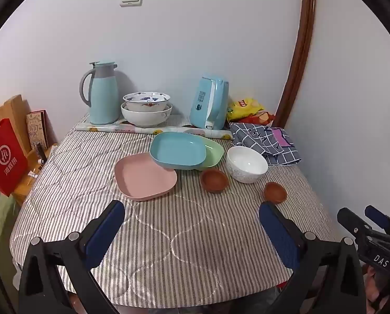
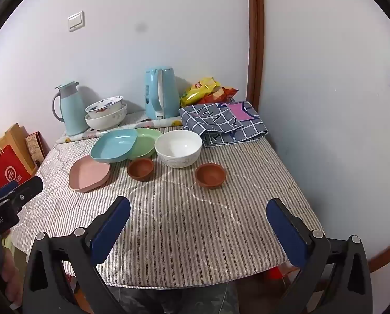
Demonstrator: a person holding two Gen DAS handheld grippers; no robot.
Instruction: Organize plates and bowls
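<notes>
On the striped table a pink plate (image 1: 145, 176) (image 2: 89, 174) lies at the left. A blue plate (image 1: 178, 150) (image 2: 113, 145) rests tilted on a green plate (image 1: 214, 151) (image 2: 145, 142). A white bowl (image 1: 246, 163) (image 2: 178, 147) stands to their right. Two small brown bowls (image 1: 213, 180) (image 1: 274, 192) (image 2: 140, 168) (image 2: 210, 175) sit in front. My left gripper (image 1: 192, 216) and my right gripper (image 2: 199, 213) are both open and empty, held above the near part of the table.
Two stacked patterned bowls (image 1: 145, 108), a blue thermos jug (image 1: 102, 93) and a blue kettle (image 1: 209, 102) stand at the back wall. A folded checked cloth (image 1: 265, 140) and snack bags (image 1: 243, 107) lie at the back right. Paper bags (image 1: 4, 154) stand left of the table.
</notes>
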